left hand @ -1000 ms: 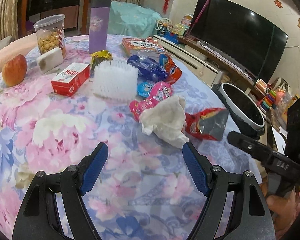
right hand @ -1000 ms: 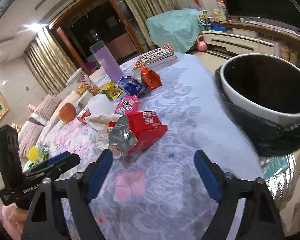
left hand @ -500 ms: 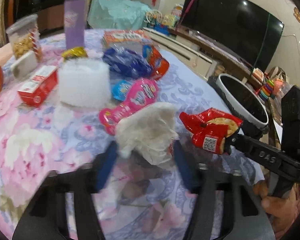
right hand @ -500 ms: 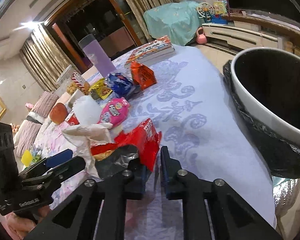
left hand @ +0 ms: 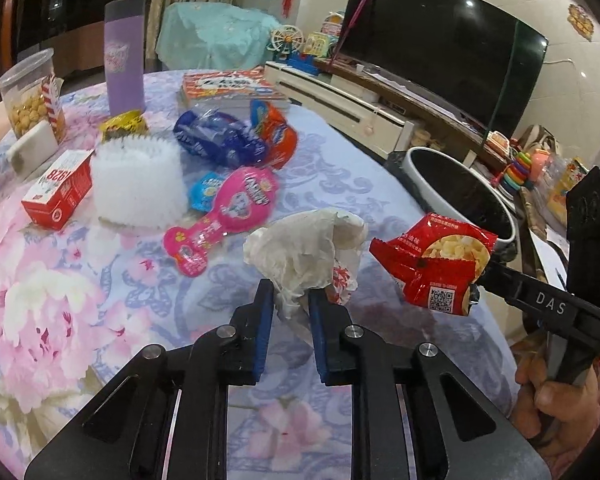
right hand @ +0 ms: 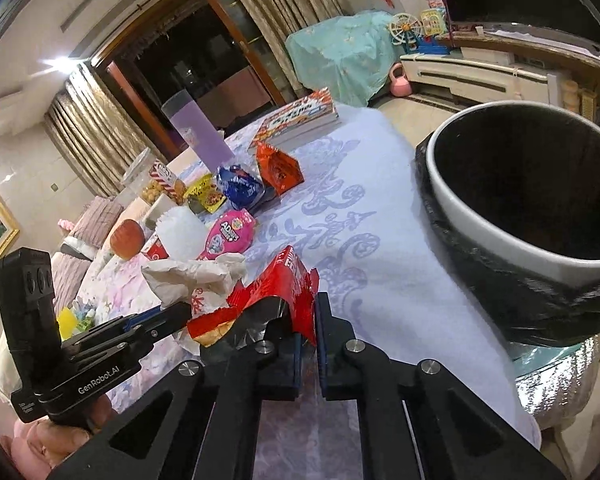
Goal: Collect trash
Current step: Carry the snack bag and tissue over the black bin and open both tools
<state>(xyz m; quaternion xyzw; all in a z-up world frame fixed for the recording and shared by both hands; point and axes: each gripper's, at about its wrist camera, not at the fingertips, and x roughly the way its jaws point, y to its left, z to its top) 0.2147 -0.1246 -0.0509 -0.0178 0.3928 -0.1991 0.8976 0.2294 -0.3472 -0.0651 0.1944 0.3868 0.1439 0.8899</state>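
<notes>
Left wrist view had the left gripper [left hand: 291, 300] closing its blue pads on a crumpled white tissue wad [left hand: 304, 248], and the paper was already pinched between them, sitting on the floral tablecloth [left hand: 60, 300]. Over on the right side of that shot the right gripper [left hand: 478, 280] was clenched tight on a red snack wrapper [left hand: 432, 268], holding it up off the table, with a hand [left hand: 556, 404] wrapped around its handle.

From the right wrist view, same red wrapper [right hand: 276, 296] was squeezed between that gripper's jaws [right hand: 308, 332], crinkled, silver inside showing. The trash bin [right hand: 500, 240], white rim with a black liner, stood just off the table edge, to the right of the wrapper.

Rest of the table was pretty cluttered: a pink candy pack [left hand: 228, 208], a blue snack bag [left hand: 216, 140], an orange one [left hand: 276, 132], a white frilly foam sleeve [left hand: 136, 188], a red box [left hand: 56, 188], a purple tumbler [left hand: 124, 56] and a jar of snacks [left hand: 32, 96]. All well apart from both grippers.
</notes>
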